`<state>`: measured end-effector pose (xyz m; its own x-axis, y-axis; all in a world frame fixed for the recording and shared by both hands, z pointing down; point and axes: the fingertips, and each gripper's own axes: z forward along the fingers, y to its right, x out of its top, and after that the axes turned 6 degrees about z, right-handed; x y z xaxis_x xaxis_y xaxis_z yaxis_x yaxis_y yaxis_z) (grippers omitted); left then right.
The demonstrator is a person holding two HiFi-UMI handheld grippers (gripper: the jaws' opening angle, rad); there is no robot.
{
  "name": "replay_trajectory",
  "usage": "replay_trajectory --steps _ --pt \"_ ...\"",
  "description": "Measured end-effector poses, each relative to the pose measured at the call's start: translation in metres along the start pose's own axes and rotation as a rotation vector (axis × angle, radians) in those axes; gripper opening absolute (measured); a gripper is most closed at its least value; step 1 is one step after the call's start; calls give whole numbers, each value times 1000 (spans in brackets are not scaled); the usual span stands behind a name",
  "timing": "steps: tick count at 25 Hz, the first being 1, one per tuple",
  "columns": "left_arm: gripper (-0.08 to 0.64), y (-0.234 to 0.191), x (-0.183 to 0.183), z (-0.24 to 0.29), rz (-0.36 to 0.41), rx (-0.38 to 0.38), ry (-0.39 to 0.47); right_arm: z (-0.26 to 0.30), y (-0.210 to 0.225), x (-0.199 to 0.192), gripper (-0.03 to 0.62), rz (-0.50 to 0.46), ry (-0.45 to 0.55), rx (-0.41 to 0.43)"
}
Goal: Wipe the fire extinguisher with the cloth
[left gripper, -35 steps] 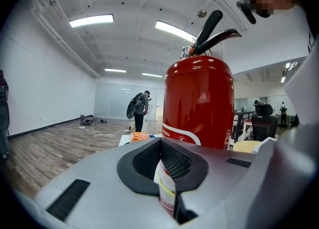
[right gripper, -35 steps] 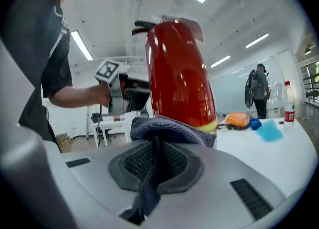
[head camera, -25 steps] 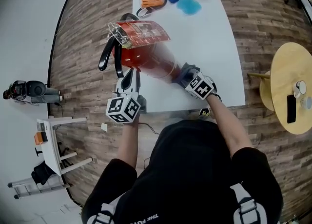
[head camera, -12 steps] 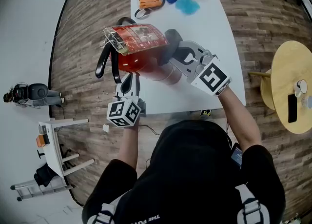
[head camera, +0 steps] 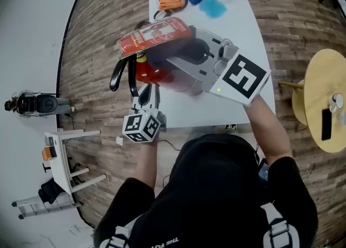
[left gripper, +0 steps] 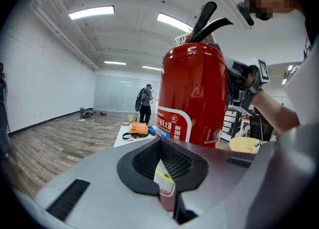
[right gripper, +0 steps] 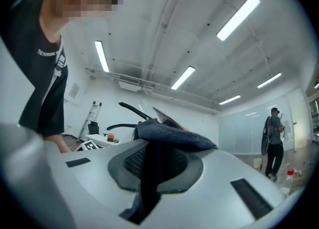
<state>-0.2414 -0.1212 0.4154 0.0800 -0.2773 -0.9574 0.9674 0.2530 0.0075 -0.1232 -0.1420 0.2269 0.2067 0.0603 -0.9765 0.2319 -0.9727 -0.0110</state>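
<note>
Beside the white table's [head camera: 238, 31] left edge: cloth at the extinguisher's top

Left gripper [left gripper: 167, 175] has its jaws clamped on a narrow labelled part low on the fire extinguisher [left gripper: 194, 93], whose red body rises straight ahead of it. Right gripper [right gripper: 154, 168] is pinched tight on the dark cloth [right gripper: 174, 138], which drapes over its tips at the cylinder's upper end, just beside the black levers [right gripper: 130, 108] and the red card [head camera: 154, 36] (the head view hides the actual contact). My judgement of the risk: that one small pinch seems to be all that steadies a heavy cylinder near the edge, so a firm sideways wipe could twist it loose and tip it floorward.
</note>
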Motion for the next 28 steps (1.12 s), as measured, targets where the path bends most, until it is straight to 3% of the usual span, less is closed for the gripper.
replay_trajectory --steps 4,6,11,15,17,20,22,24,28 --pt "23 0 1 0 -5 -2 5 -12 33 -17 32 91 -42 -46" --pt "23 -1 -1 0 -6 -1 3 -17 39 -44 32 137 -97 -72" --pt "23 -3 -2 1 2 -4 4 -33 53 -175 32 353 -287 -169" --pt "22 -3 -3 0 -7 2 2 -57 50 -293 32 534 -501 -235" --pt "21 -3 -4 1 -10 2 0 -74 39 -345 32 578 -650 -247" --pt "23 -2 -6 3 -16 1 -4 -94 18 -401 32 561 -858 -189" --pt "21 -2 -7 3 -17 -1 -7 -96 16 -406 32 492 -912 -153" --pt "22 -2 -7 3 -17 -3 -7 -87 26 -390 32 400 -891 -142" --pt "23 -3 -7 3 -21 -6 -3 -42 61 -292 32 296 -597 -126"
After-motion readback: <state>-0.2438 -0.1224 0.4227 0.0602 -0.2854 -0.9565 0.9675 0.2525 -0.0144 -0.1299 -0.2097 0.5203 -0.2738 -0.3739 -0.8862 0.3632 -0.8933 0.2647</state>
